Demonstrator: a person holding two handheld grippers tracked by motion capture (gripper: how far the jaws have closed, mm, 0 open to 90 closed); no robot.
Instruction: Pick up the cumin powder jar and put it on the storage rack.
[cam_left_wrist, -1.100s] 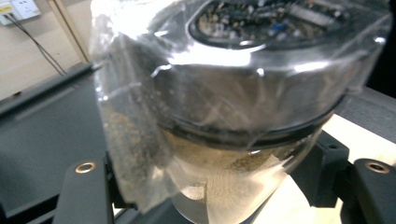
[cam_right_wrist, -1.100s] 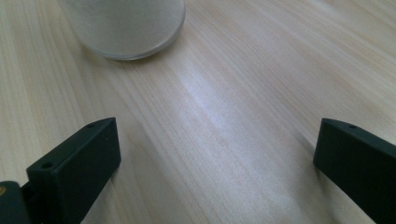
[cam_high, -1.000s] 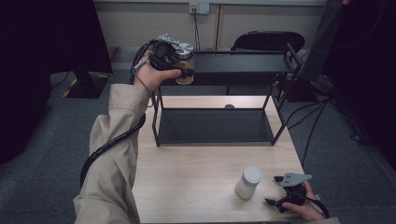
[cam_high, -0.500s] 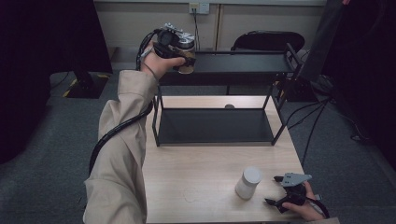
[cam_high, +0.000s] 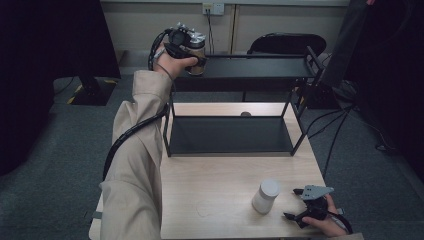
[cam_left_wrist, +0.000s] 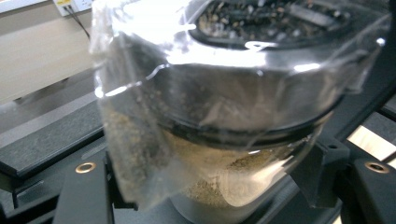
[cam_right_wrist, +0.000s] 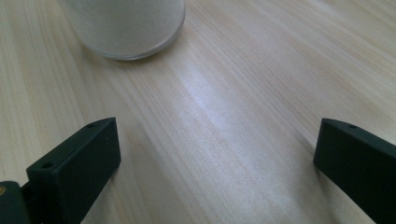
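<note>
Left tongs (cam_high: 196, 49) are pinching a glass jar (cam_high: 195, 47) of brownish grains, held over the left end of the rack's top shelf (cam_high: 260, 67); in the left gripper view the jar (cam_left_wrist: 219, 116) sits wrapped in clear film with the black shelf slats right under it. Looks like the placing step: jar is carried to the shelf but I can't tell whether its base is touching yet. Next move, as I read it: lower straight down until the base seats flat, then let go and back out toward the person. Watch the shelf's left edge, the jar is near it, so shift inward rather than outward. Top shelf is bare to the right, plenty of room there; raised end rail (cam_high: 312, 57) is well apart. Lower shelf (cam_high: 230, 135) also bare. On the table (cam_high: 220, 200), a white bottle (cam_high: 265, 196) stands upright near the front, just beside the right tongs (cam_high: 300, 205). Those are spread wide and resting on the wood, nothing between them; right gripper view shows the bottle base (cam_right_wrist: 122, 25) ahead and apart.
</note>
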